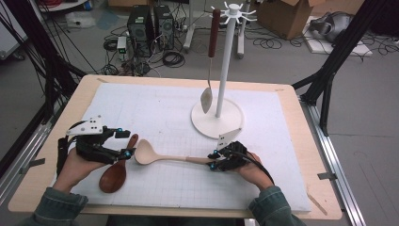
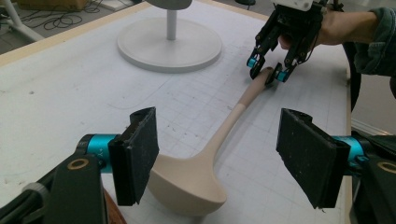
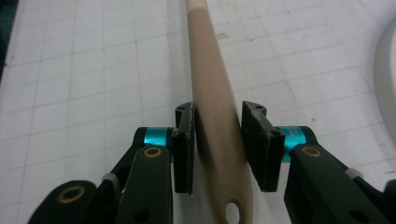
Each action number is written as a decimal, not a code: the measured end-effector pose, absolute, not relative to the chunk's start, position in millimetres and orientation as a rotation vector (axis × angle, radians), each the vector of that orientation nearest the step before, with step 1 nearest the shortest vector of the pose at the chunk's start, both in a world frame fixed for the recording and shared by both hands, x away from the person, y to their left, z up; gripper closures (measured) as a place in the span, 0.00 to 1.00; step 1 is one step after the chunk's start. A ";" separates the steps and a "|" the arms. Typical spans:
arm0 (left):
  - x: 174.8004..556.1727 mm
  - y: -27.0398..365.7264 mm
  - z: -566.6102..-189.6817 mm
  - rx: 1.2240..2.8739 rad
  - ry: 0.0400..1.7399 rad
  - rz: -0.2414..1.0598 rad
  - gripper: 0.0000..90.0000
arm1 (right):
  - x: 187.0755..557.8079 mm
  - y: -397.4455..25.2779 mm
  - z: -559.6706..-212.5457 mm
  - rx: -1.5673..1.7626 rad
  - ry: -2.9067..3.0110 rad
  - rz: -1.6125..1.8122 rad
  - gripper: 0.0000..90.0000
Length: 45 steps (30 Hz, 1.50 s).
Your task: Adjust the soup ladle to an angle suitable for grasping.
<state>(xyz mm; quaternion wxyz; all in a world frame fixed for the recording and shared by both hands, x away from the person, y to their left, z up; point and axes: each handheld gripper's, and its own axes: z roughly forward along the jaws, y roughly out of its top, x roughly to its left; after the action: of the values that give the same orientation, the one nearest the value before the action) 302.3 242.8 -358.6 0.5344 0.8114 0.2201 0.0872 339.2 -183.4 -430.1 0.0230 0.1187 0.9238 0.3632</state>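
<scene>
A beige ladle (image 1: 147,153) lies on the white gridded mat, bowl to the left, handle running right. My right gripper (image 1: 214,160) is shut on the handle's end; in the right gripper view (image 3: 217,140) both pads press the handle (image 3: 208,70) just above its hanging hole. My left gripper (image 1: 125,143) is open beside the ladle's bowl. In the left gripper view (image 2: 224,156) the wide-apart pads frame the bowl (image 2: 187,182), and the right gripper (image 2: 266,69) shows farther off on the handle. A dark brown wooden spoon (image 1: 114,175) lies under my left hand.
A white utensil stand (image 1: 218,117) with a round base sits at the mat's back right. A metal spatula with a brown handle (image 1: 212,52) hangs from its top hooks. The stand's base (image 2: 168,44) is beyond the ladle. Cables and boxes lie on the floor behind.
</scene>
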 end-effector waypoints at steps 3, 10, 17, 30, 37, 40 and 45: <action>303.6 239.4 -358.3 1.934 0.515 0.200 0.34 | 337.6 -183.5 -422.0 0.357 2.851 1.139 0.74; 306.9 229.6 -359.5 1.935 0.492 0.171 0.35 | 333.6 -181.5 -400.3 0.317 2.834 1.178 0.75; 310.5 216.8 -363.8 1.936 0.458 0.134 0.37 | 332.2 -175.9 -378.8 0.300 2.826 1.185 0.75; 315.9 198.4 -370.5 1.950 0.420 0.089 0.41 | 333.1 -165.2 -352.3 0.284 2.825 1.185 0.76; 317.6 189.7 -372.5 1.959 0.400 0.068 0.42 | 332.0 -164.4 -342.5 0.286 2.824 1.188 0.76; 318.0 185.5 -372.5 1.962 0.387 0.068 0.42 | 330.3 -165.9 -338.1 0.289 2.822 1.191 0.76; 318.0 177.6 -372.9 1.965 0.370 0.054 0.43 | 328.3 -167.4 -330.0 0.285 2.809 1.201 0.76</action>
<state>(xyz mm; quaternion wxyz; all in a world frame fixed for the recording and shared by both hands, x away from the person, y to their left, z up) 318.0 177.6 -372.9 0.5403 0.8267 0.1557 0.0226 328.3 -167.4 -330.0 0.0368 0.0927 0.9149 0.3912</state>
